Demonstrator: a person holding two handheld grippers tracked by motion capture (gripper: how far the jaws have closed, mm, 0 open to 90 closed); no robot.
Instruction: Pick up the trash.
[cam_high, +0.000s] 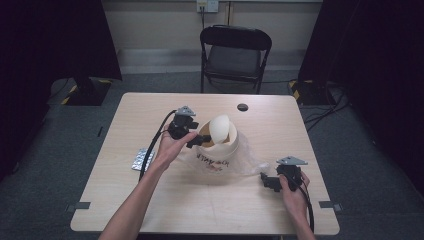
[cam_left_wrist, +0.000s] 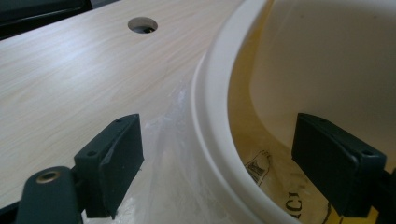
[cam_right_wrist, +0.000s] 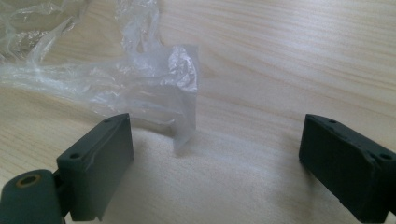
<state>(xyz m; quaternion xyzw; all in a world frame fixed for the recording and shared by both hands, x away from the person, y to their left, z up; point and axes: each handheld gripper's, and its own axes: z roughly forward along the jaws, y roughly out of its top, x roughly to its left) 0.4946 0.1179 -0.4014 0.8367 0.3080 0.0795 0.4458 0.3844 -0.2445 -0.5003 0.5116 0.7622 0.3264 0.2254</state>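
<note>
Cream round plastic tub (cam_high: 220, 150) with printed side sits mid-counter on the pale wood-grain counter (cam_high: 150, 210), inside crumpled clear plastic wrap (cam_high: 252, 161); a cream curved lid piece (cam_high: 221, 129) leans in its mouth.

Left hand-held gripper (cam_high: 200, 141): jaws about half open, straddling the tub's rim (cam_left_wrist: 212, 140), not pressing on it.

Right hand-held gripper (cam_high: 266, 180): jaws wide open, holding nothing, low by the wrap's edge (cam_right_wrist: 182, 93).

Judgement: tub light, thin-walled, rim stiffest, so grip there. Wrap flimsy, slippery.

Foil blister pack (cam_high: 141, 159) left of tub. Black folding chair (cam_high: 235, 52) behind; grey carpet, dark curtains.
</note>
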